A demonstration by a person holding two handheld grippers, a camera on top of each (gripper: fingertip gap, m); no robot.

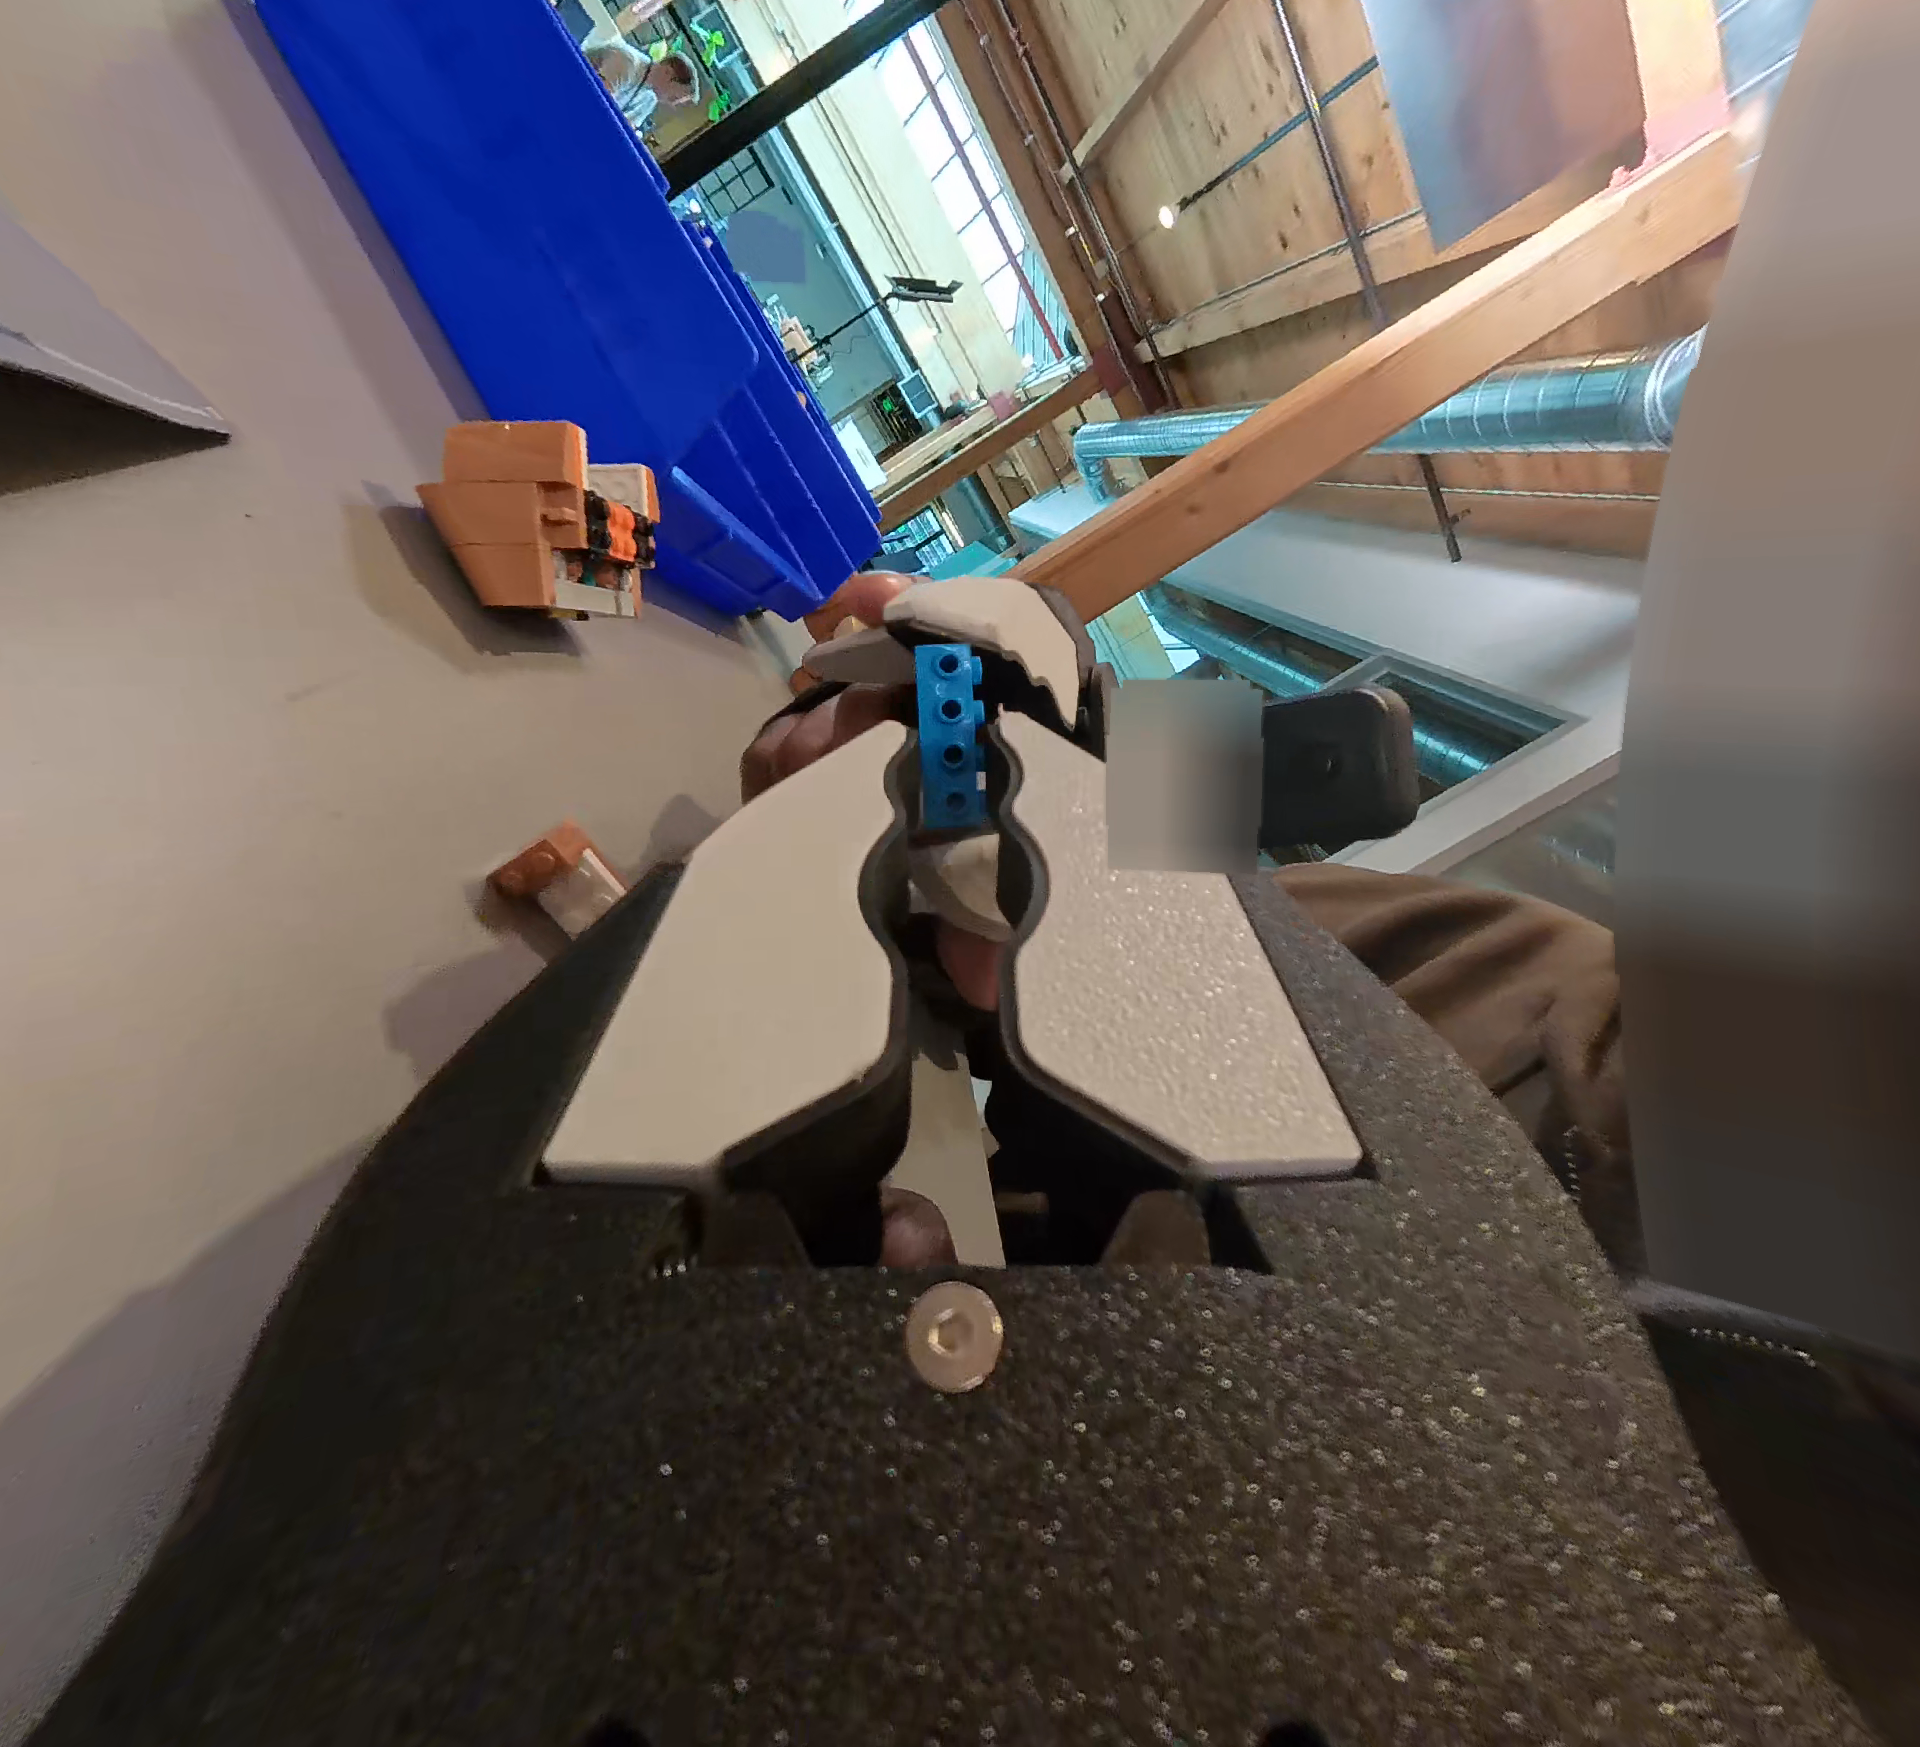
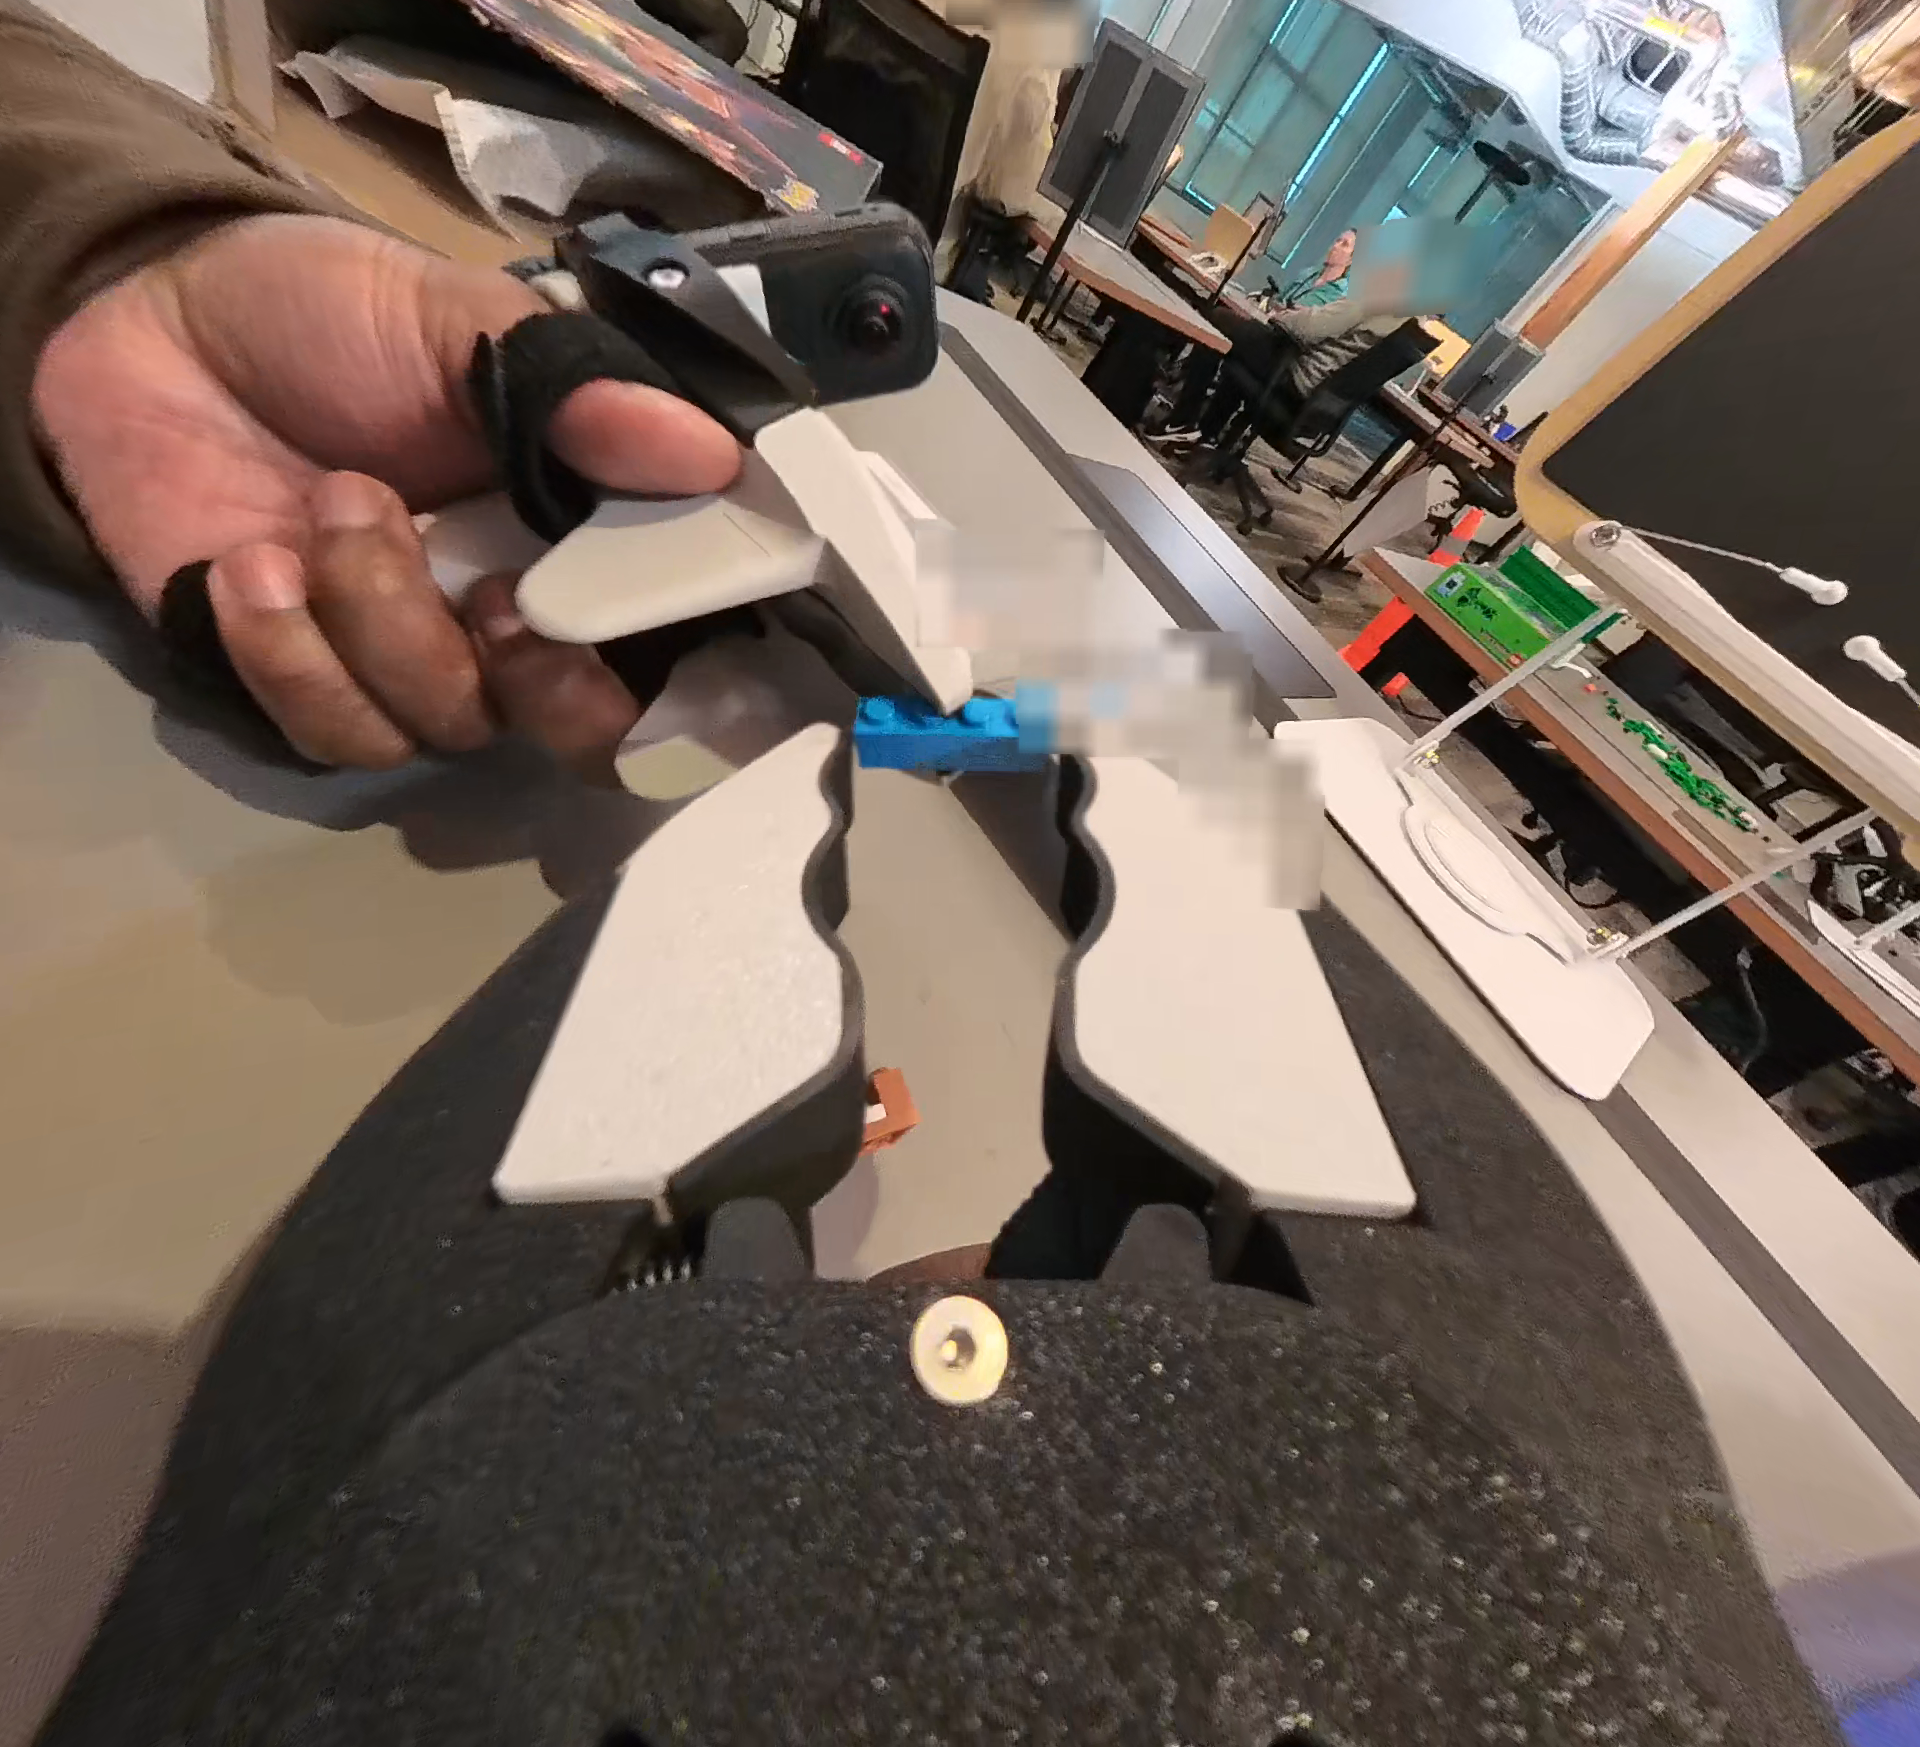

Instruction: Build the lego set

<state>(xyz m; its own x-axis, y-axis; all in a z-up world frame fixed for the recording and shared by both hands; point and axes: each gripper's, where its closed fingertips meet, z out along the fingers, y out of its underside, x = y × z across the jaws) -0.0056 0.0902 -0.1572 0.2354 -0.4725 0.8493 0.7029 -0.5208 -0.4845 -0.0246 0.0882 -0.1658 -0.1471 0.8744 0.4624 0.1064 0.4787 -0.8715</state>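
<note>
A blue lego brick [image 1: 948, 739] is pinched at the tips of the left gripper [image 1: 951, 793], its long axis running straight out along the fingers, studs facing the camera, lifted off the surface [image 1: 208, 762]; seen from the right gripper [image 2: 951, 824], whose jaws stand wide and empty, the brick lies crosswise just ahead of its tips. Beyond the left gripper, to its left, a brown lego assembly [image 1: 540, 513] and a small brown piece [image 1: 561, 876] rest on the surface
</note>
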